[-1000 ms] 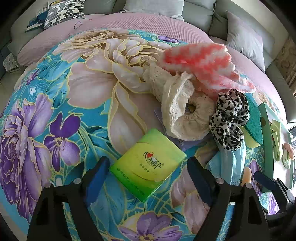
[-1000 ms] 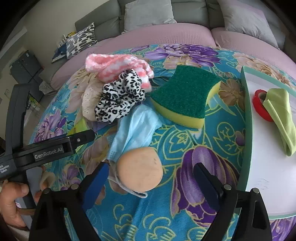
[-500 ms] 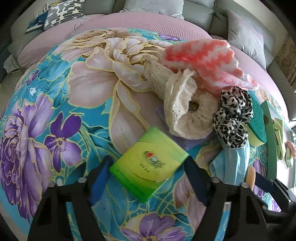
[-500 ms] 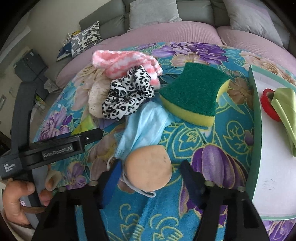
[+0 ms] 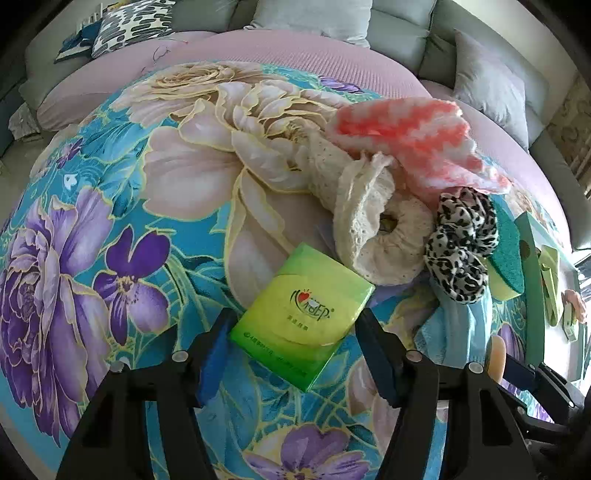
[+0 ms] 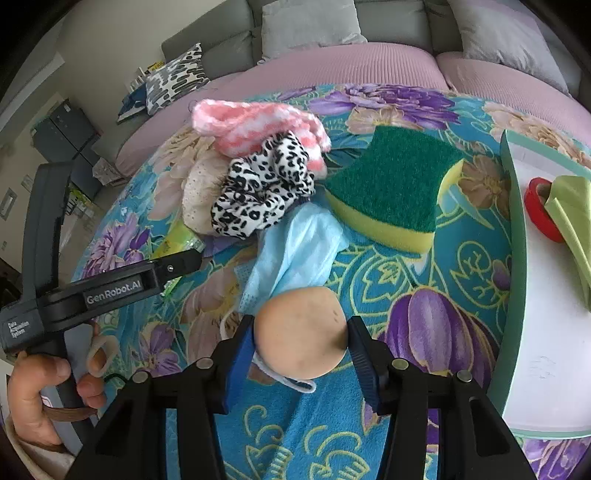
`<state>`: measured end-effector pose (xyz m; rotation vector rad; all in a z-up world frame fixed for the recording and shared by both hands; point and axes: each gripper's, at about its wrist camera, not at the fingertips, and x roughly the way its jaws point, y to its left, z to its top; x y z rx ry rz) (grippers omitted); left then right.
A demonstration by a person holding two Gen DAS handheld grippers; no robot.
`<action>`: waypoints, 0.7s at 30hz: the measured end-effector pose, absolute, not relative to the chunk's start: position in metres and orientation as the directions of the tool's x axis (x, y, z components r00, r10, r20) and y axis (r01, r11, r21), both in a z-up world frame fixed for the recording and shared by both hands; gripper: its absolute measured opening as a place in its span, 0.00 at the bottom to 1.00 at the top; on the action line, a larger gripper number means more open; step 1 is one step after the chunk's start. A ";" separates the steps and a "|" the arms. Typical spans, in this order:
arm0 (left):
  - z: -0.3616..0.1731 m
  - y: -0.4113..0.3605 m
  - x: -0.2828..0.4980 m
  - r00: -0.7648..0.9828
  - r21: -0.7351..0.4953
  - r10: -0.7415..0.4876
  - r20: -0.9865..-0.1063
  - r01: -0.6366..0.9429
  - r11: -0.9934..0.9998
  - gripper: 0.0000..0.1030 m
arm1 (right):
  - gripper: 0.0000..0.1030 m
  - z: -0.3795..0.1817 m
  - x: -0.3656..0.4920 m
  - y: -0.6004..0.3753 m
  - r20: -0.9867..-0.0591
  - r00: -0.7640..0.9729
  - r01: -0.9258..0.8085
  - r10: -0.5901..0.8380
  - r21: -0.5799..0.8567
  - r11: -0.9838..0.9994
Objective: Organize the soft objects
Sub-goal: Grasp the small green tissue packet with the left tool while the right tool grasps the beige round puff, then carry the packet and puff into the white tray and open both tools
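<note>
A green tissue pack (image 5: 301,315) lies on the floral cloth between the fingers of my left gripper (image 5: 295,345), which has closed in on its sides. My right gripper (image 6: 301,345) is shut on a round beige makeup puff (image 6: 301,334), which lies on a blue face mask (image 6: 295,253). Behind are a leopard scrunchie (image 6: 262,192), a cream lace scrunchie (image 5: 373,225), a pink-white knitted cloth (image 5: 410,140) and a green-yellow sponge (image 6: 395,192). My left gripper also shows in the right wrist view (image 6: 177,264).
A white tray with a green rim (image 6: 515,258) stands at the right, holding a red tape roll (image 6: 539,210) and a light green cloth (image 6: 572,221). A pink and grey sofa with cushions (image 5: 310,14) curves behind the table.
Both grippers moved forward and closed. The left fingers came in around the tissue pack. The right fingers closed onto the beige puff.
</note>
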<state>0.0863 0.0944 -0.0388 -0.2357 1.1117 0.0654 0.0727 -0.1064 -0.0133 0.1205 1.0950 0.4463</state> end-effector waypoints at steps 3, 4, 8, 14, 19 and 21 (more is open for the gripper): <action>-0.031 0.095 0.084 0.463 -0.160 -0.067 -0.884 -0.165 0.973 0.65 | 0.51 -0.010 0.072 -0.108 -0.825 0.390 -0.289 0.410 0.313 0.905; -0.028 0.096 0.083 0.470 -0.161 -0.065 -0.880 -0.166 0.973 0.64 | 0.51 -0.009 0.072 -0.109 -0.823 0.392 -0.288 0.410 0.313 0.905; -0.016 0.098 0.079 0.493 -0.145 -0.043 -0.869 -0.172 0.974 0.64 | 0.51 -0.002 0.072 -0.113 -0.813 0.409 -0.284 0.415 0.319 0.904; 0.005 0.098 0.069 0.547 -0.140 -0.011 -0.837 -0.195 0.971 0.64 | 0.51 0.006 0.070 -0.119 -0.800 0.432 -0.287 0.416 0.316 0.904; 0.015 0.100 0.066 0.572 -0.136 0.010 -0.820 -0.211 0.968 0.64 | 0.51 0.007 0.070 -0.131 -0.797 0.452 -0.254 0.400 0.315 0.914; 0.019 0.100 0.065 0.585 -0.139 0.012 -0.811 -0.213 0.967 0.63 | 0.51 0.007 0.071 -0.137 -0.794 0.458 -0.244 0.399 0.319 0.916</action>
